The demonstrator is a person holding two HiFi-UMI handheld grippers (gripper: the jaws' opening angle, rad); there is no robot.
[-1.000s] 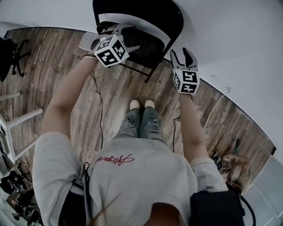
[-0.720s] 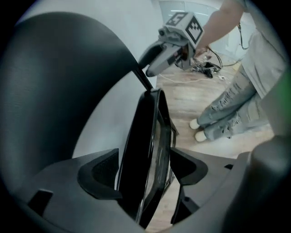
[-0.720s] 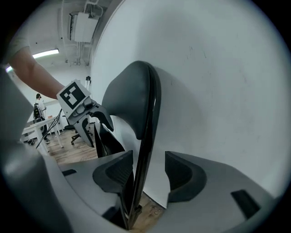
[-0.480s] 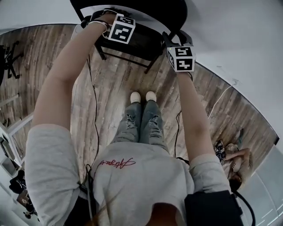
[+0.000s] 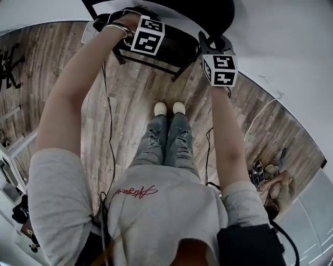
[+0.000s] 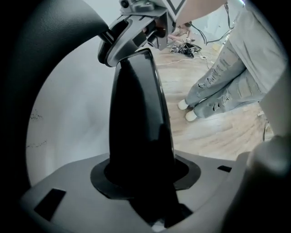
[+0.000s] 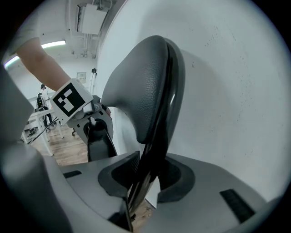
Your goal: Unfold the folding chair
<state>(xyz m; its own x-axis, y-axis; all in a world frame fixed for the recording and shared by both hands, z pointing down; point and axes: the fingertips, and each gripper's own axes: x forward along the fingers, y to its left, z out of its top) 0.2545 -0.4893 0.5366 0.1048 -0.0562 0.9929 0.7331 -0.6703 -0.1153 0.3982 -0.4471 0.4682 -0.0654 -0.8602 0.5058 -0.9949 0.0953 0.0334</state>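
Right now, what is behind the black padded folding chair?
A plain white wall stands behind the black padded folding chair. The stretch directly behind its backrest is covered.

left tool (image 5: 117,23) and right tool (image 5: 210,42) have just been closing on the black folding chair (image 5: 174,45).

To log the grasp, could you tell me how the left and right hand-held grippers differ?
The left hand-held gripper points down onto a smooth black part of the chair; the right hand-held gripper points nearer level, onto a padded edge. The left sits higher in the head view than the right. Both jaws have just been closing, each with the chair between them.
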